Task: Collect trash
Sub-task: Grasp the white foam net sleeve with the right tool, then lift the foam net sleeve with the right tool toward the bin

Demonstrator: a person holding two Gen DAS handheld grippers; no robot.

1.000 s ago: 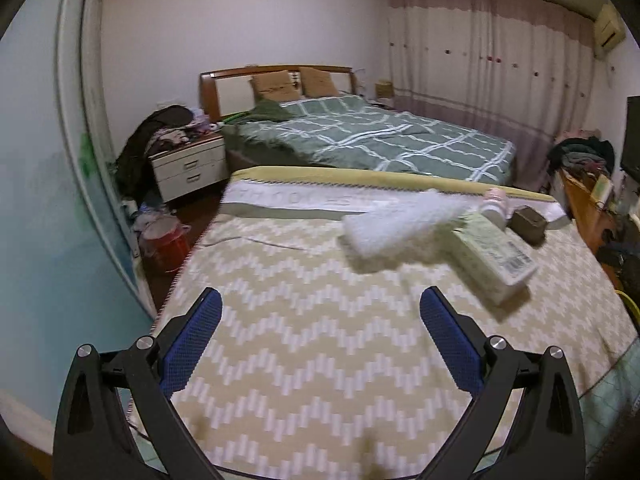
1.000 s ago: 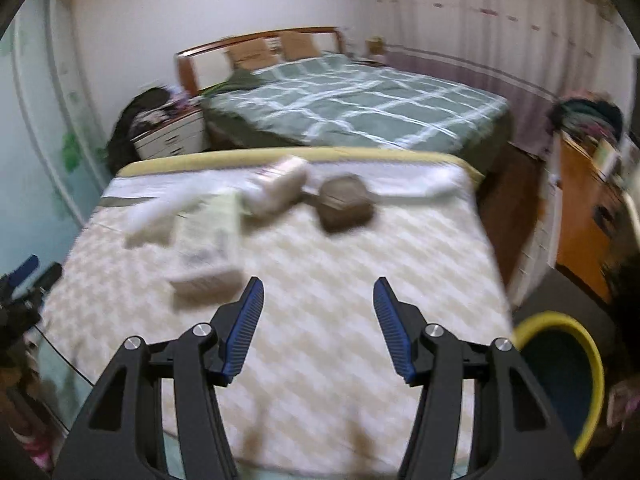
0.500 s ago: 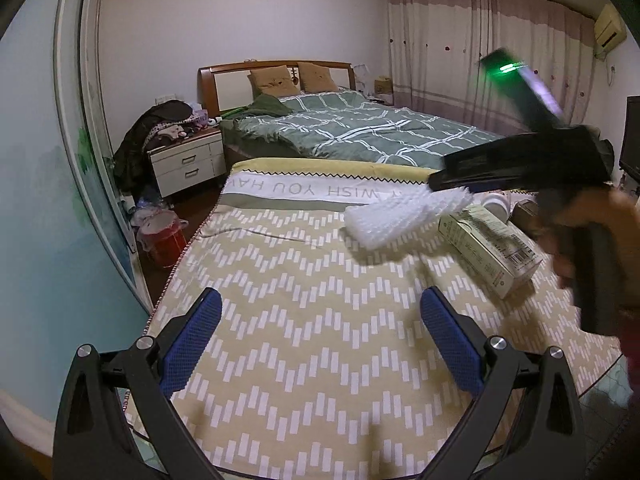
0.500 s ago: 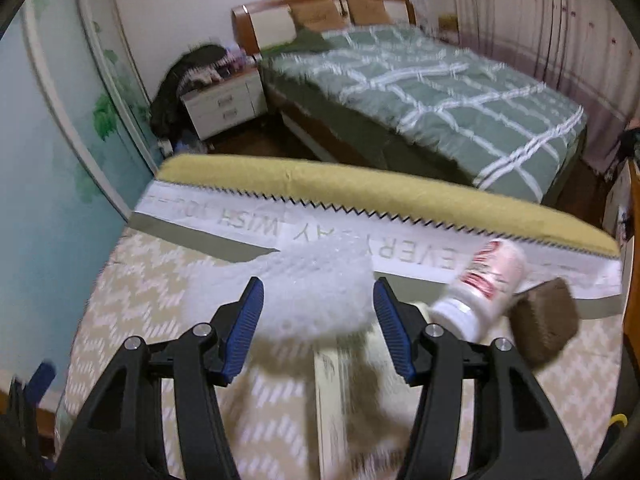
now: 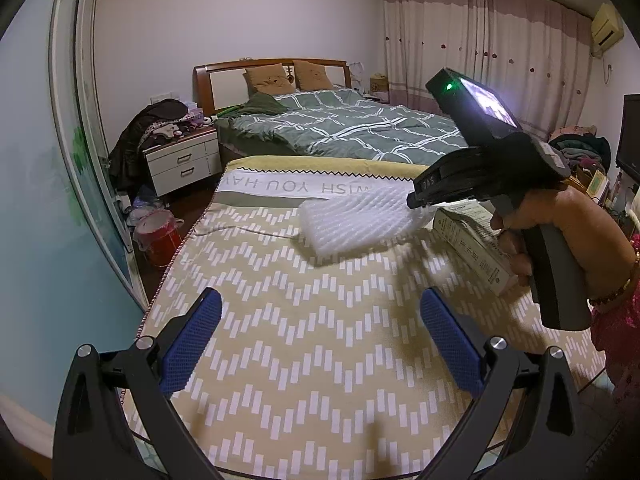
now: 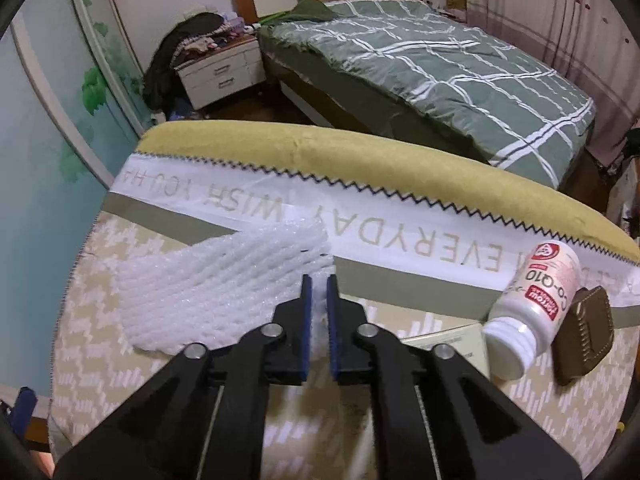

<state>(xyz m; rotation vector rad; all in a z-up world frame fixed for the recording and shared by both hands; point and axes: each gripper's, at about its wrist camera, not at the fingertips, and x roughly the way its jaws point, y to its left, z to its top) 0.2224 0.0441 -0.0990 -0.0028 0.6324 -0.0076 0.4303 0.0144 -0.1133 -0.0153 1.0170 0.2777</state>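
**Foam net pinched at its near end**

Since a second ago the right gripper point(image 6: 316, 300) has crossed the bed and its jaws have just been closing; they now pinch the right-hand end of the white foam net point(image 6: 224, 280). Left gripper point(image 5: 320, 344) stands wide open, empty, well short of it. Risk: thin foam may slip or tear when lifted. Bottle point(image 6: 536, 308) and box point(image 5: 476, 248) lie just right; bedspread point(image 5: 320, 380) leftward is bare.

Big bed point(image 5: 352, 128) with a green checked quilt at 12 o'clock, white nightstand point(image 5: 180, 164) piled with clothes at 10, pink curtains point(image 5: 492, 40) at 1.
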